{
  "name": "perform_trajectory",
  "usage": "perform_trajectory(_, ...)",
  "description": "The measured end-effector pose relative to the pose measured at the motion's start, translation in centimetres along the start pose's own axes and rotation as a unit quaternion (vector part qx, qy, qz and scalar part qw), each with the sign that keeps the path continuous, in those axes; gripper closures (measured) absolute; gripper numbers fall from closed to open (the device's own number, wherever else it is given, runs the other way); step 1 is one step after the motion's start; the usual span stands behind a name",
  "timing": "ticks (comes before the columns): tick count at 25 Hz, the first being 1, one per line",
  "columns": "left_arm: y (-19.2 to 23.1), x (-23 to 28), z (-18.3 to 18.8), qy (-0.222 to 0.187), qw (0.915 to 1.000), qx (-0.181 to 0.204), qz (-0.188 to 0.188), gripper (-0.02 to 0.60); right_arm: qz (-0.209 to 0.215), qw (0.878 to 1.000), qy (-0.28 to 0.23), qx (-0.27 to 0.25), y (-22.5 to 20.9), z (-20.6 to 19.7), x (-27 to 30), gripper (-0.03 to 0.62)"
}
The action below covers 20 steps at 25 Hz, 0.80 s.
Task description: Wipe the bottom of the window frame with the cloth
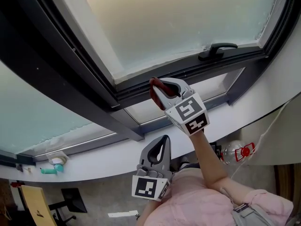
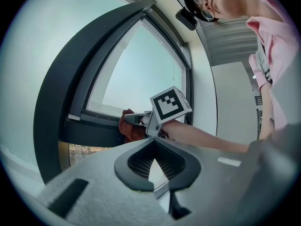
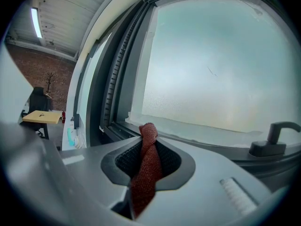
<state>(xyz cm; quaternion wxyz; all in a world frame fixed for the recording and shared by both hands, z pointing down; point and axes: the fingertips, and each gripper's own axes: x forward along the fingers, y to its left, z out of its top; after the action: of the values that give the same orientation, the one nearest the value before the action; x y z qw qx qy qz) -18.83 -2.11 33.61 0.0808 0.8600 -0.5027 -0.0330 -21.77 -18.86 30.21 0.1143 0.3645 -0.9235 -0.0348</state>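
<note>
A dark red cloth (image 1: 157, 94) is pinched in my right gripper (image 1: 158, 85), which is shut on it. The gripper holds it up against the dark bottom rail of the window frame (image 1: 188, 70), left of the black window handle (image 1: 217, 49). In the right gripper view the cloth (image 3: 146, 168) runs between the jaws, and its end pokes out at the rail (image 3: 197, 142) below the frosted pane. My left gripper (image 1: 163, 139) hangs lower, in front of the white sill (image 1: 117, 159), shut with nothing in it. The left gripper view looks past its own jaws (image 2: 153, 147) to the right gripper (image 2: 130, 119) and the cloth (image 2: 130, 131).
A teal object (image 1: 51, 170) and a small white cup (image 1: 57, 160) sit on the sill at the far left. A clear bottle with a red part (image 1: 237, 150) lies below the sill at the right. A yellow table (image 1: 33, 201) stands at the lower left. A thick dark mullion (image 1: 70, 79) crosses the window.
</note>
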Motion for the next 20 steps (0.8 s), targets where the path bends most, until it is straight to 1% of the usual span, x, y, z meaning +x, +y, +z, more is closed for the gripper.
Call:
perform_trajectory(12, 0.5, -0.6, 0.6, -0.014, 0.9999, 0.007, 0.0, 0.584, -0.023, 1.0, -0.013, -0.006, -0.1, 0.2, 0.1, 0.526)
perform_trajectory(20, 1.7, -1.6, 0.2, -0.009, 0.9999, -0.004, -0.001, 0.584, -0.06, 0.998, -0.008, -0.015, 0.0, 0.2, 0.3, 0.528)
